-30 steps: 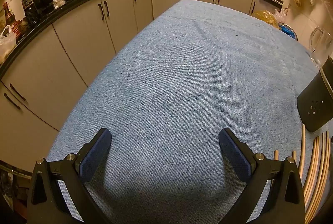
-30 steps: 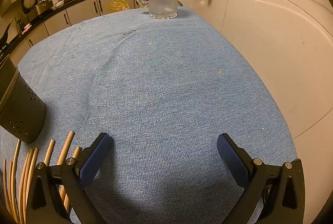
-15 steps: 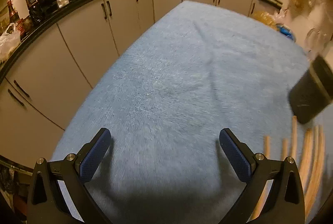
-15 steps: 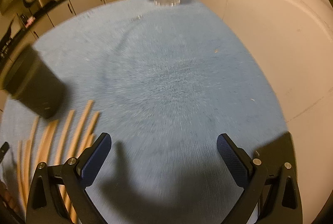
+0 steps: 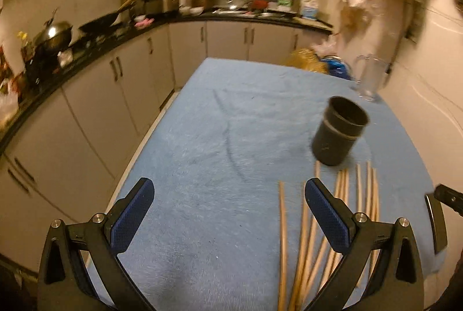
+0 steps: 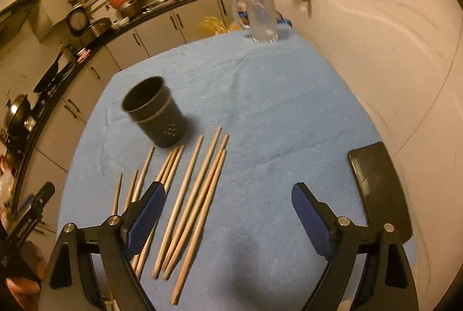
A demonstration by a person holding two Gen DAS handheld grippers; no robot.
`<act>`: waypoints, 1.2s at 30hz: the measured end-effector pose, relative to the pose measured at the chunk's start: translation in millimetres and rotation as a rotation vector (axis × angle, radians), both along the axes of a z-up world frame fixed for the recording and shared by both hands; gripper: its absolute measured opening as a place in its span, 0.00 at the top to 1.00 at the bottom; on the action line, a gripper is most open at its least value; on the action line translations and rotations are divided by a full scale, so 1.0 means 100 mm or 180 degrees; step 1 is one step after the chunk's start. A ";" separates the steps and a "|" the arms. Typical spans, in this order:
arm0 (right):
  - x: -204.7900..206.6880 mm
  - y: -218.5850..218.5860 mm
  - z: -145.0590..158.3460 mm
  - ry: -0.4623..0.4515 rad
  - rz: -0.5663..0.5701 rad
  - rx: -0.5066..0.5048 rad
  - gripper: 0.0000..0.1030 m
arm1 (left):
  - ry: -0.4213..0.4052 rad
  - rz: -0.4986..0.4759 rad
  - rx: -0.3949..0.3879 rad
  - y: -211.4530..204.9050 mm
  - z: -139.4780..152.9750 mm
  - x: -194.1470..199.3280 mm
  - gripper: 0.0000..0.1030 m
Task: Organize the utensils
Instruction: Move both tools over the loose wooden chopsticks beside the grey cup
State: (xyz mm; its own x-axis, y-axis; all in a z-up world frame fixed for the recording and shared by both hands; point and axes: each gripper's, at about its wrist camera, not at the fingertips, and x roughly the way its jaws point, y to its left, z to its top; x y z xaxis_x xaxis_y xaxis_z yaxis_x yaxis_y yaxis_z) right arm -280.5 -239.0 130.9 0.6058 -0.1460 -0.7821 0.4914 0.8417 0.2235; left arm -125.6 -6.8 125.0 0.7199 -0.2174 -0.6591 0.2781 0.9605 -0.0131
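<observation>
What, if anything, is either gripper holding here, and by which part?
Nothing is held. The left gripper is open over bare cloth. The right gripper has its jaws closing with nothing between them. The chopsticks lie loose on the blue cloth.

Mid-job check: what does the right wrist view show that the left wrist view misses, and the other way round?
Only the right wrist view shows the whole dark phone lying flat by the wall, and the right claw, closing with nothing between its pads. Only the left wrist view shows the left claw, open over bare blue cloth. Both show the black holder standing upright, the wooden chopsticks loose on the cloth in front of it, and the glass mug at the far edge.
</observation>
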 end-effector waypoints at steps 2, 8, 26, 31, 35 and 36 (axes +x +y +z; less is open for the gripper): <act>-0.02 0.13 0.06 -0.0005 0.0118 -0.0123 0.12 | -0.0034 -0.0085 0.0026 -0.02 0.05 -0.07 0.00; -0.06 0.34 0.15 -0.0022 0.0257 -0.0239 0.17 | -0.0092 -0.0313 0.0165 -0.14 0.05 -0.19 0.00; -0.03 0.50 0.19 0.0024 0.0365 -0.0285 0.27 | 0.0033 -0.0448 0.0230 -0.15 -0.04 -0.11 0.00; -0.03 0.50 0.17 0.0048 0.0359 -0.0265 0.27 | 0.0053 -0.0455 0.0261 -0.16 -0.07 -0.12 0.00; -0.04 0.51 0.16 0.0053 0.0346 -0.0261 0.27 | 0.0051 -0.0470 0.0271 -0.16 -0.08 -0.13 0.00; -0.05 0.50 0.16 0.0051 0.0342 -0.0263 0.27 | 0.0048 -0.0474 0.0272 -0.16 -0.08 -0.13 0.00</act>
State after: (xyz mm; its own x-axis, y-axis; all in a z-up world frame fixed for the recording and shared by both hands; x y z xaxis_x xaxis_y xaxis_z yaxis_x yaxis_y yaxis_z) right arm -285.1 -188.6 147.3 0.6090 -0.1451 -0.7798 0.4003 0.9050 0.1442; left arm -139.0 -23.2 117.4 0.6737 -0.2638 -0.6903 0.4179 0.9064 0.0615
